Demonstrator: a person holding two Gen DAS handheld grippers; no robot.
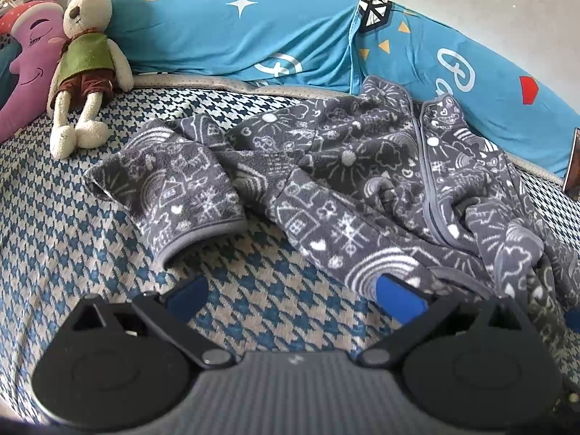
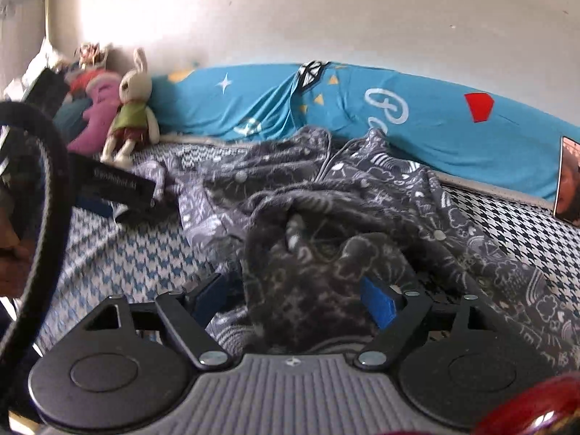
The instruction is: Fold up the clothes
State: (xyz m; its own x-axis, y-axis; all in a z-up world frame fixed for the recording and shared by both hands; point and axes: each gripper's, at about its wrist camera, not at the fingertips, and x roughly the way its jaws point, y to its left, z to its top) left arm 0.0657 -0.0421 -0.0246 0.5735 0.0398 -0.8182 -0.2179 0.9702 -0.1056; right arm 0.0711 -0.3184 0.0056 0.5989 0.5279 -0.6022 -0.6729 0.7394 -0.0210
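A grey fleece jacket (image 1: 348,166) with white doodle print and a zip lies crumpled on the houndstooth bedspread (image 1: 72,224). One sleeve (image 1: 174,188) spreads out to the left, its cuff toward me. My left gripper (image 1: 293,295) is open just above the bedspread in front of the jacket. Its right blue pad (image 1: 398,297) touches the jacket's near hem; the left pad is over bare bedspread. In the right wrist view, my right gripper (image 2: 295,299) stands open, and a bunched fold of the jacket (image 2: 308,253) lies between its fingers. The left gripper's body (image 2: 116,186) shows at the jacket's left edge.
A stuffed rabbit (image 1: 85,58) and a purple moon cushion (image 1: 29,54) sit at the back left. A long blue pillow (image 1: 253,32) runs along the wall behind the jacket. A picture card (image 2: 569,181) leans at the far right. A dark strap (image 2: 50,195) crosses the right view's left side.
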